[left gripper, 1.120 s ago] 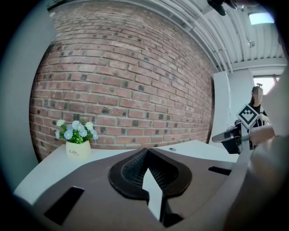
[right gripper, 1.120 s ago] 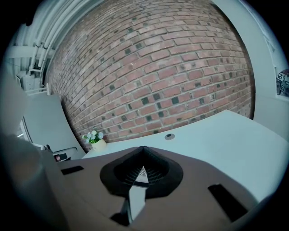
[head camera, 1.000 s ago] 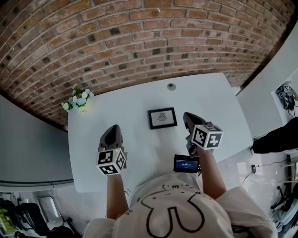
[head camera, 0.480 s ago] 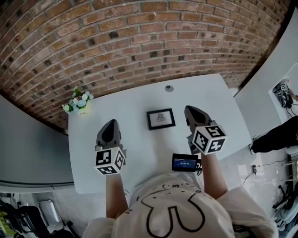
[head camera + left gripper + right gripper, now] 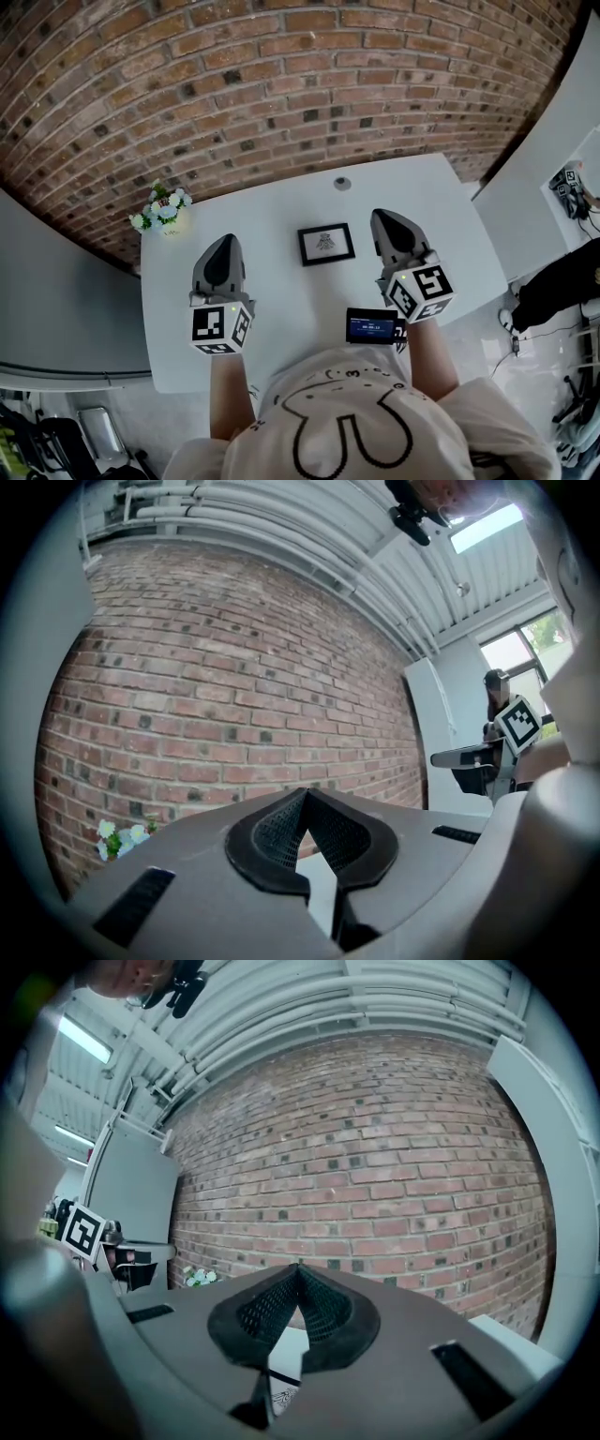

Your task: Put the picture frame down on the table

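Person seen from above: a white short-sleeved T-shirt (image 5: 347, 422) bearing a black line-drawn figure. The left hand-held gripper (image 5: 222, 242) and right hand-held gripper (image 5: 384, 217) have smooth grey shells and black mesh-textured pads (image 5: 272, 832). Each carries a white cube (image 5: 220, 328) printed with black square markers. A small black screen unit (image 5: 371, 326) shows a blue readout.
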Tool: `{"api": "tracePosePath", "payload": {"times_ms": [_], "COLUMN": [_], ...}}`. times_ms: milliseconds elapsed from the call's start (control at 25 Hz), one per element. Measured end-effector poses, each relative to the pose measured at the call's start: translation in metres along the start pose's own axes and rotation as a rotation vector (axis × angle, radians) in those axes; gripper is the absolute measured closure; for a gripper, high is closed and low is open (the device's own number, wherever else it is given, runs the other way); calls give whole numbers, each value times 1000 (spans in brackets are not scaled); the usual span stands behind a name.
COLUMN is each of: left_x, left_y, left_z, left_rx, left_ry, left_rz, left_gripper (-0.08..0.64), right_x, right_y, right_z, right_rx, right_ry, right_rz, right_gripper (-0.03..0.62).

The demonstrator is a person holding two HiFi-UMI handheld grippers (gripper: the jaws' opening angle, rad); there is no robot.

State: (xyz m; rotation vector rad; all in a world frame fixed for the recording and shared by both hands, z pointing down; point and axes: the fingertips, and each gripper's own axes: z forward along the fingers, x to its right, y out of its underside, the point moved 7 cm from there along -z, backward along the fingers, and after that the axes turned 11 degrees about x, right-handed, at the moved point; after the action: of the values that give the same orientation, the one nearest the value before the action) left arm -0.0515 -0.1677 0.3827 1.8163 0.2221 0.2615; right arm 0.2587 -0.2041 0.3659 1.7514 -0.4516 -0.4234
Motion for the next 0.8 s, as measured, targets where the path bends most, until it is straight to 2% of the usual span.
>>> {"api": "tracePosePath", "payload": {"times_ms": [120, 240, 400, 800], "left_x": [5, 9, 11, 13], "left_y": [-7, -9, -9, -6], "left_z": [-2, -4, -4, -5], "left_rx": [45, 65, 59, 42], "left_ry": [27, 35, 44, 55], "left_rz": [46, 56, 57, 49], "left_gripper": [551, 551, 551, 551], "right_x": [-3, -4, -2, -3], "right_y": [-3, -4, -3, -4], "right_z": [-2, -5, -9, -17], "right_rx": [26, 26, 12, 2], "right_ry": [-14, -8, 16, 8], "right_rz": [-32, -48, -57, -62], "right_gripper": [575, 575, 575, 575]}}
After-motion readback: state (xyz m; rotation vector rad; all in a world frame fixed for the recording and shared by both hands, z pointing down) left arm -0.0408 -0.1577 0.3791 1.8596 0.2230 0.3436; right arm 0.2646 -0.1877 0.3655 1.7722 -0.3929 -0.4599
